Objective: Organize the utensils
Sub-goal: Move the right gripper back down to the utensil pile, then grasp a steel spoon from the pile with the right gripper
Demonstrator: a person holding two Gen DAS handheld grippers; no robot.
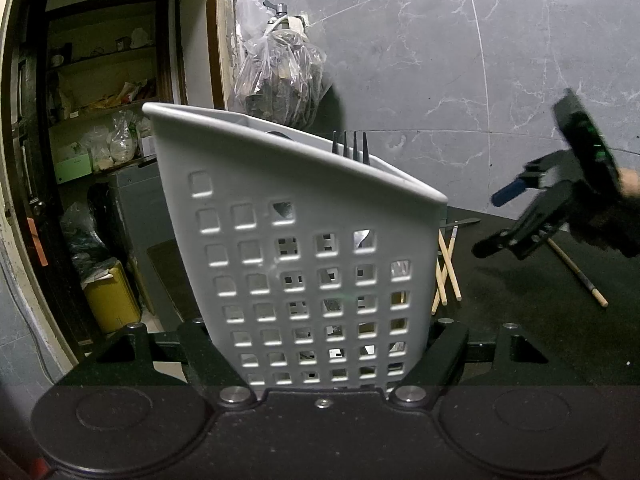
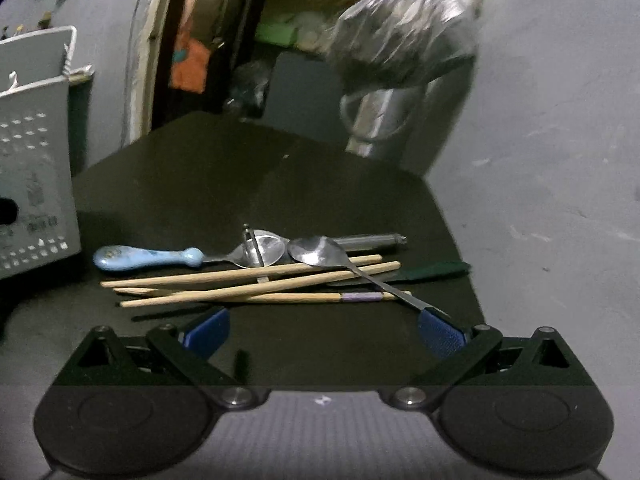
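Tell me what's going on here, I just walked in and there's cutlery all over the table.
A person is sorting utensils with two handheld grippers. The left gripper is shut on the white perforated plastic utensil basket, which looks tilted and already holds a dark fork. The right gripper is open and empty, just short of a loose pile on the black table: wooden chopsticks, a blue-handled spoon and a steel spoon. Nothing from the pile is picked up yet.
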